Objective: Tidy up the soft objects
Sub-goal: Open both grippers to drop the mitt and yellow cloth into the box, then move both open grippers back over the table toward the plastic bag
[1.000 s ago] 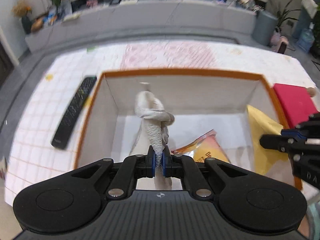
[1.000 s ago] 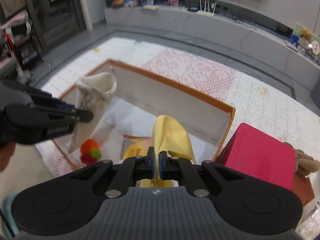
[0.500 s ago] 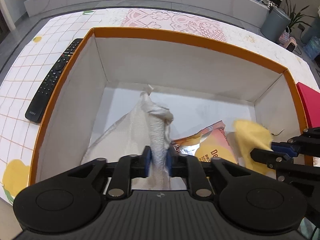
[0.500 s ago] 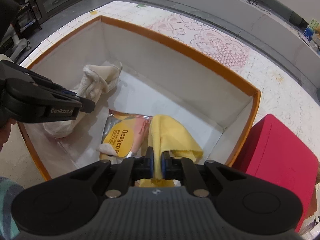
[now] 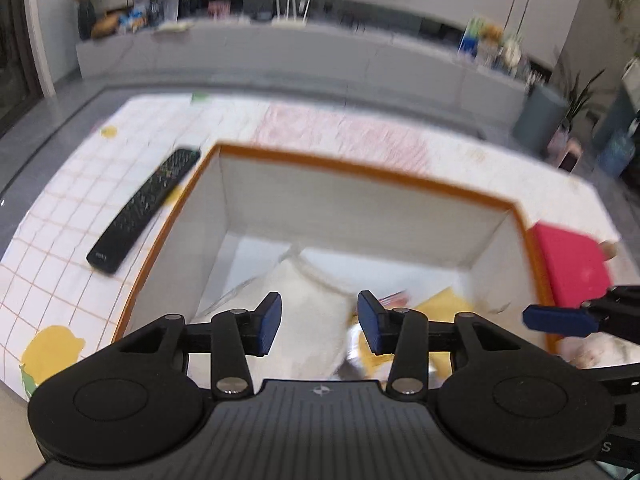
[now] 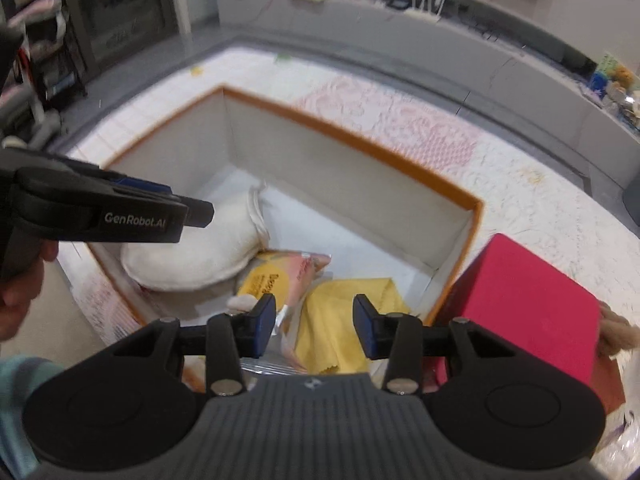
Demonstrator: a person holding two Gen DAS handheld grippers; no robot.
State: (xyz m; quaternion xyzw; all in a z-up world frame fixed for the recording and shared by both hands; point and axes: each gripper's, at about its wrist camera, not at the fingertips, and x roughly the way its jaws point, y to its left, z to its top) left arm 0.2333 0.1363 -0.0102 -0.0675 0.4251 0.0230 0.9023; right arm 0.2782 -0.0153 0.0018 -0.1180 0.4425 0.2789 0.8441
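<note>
An orange-rimmed white box (image 5: 360, 168) (image 6: 360, 140) stands on the table. A white cloth bag (image 5: 308, 320) (image 6: 200, 256) lies in its left part. A yellow cloth (image 6: 344, 320) (image 5: 440, 300) lies in its right part, next to a snack packet (image 6: 280, 280). My left gripper (image 5: 319, 324) is open and empty above the white bag. My right gripper (image 6: 314, 330) is open and empty above the yellow cloth. The left gripper also shows in the right wrist view (image 6: 120, 216), and one right finger (image 5: 560, 322) shows in the left wrist view.
A black remote control (image 5: 144, 208) lies on the table left of the box. A red box (image 6: 528, 308) (image 5: 568, 264) stands right of it, with a plush toy (image 6: 616, 328) behind. A grey bench runs along the back.
Both grippers have opened and let go: the white bag and the yellow cloth now lie in the box. Both grippers have risen above it.
</note>
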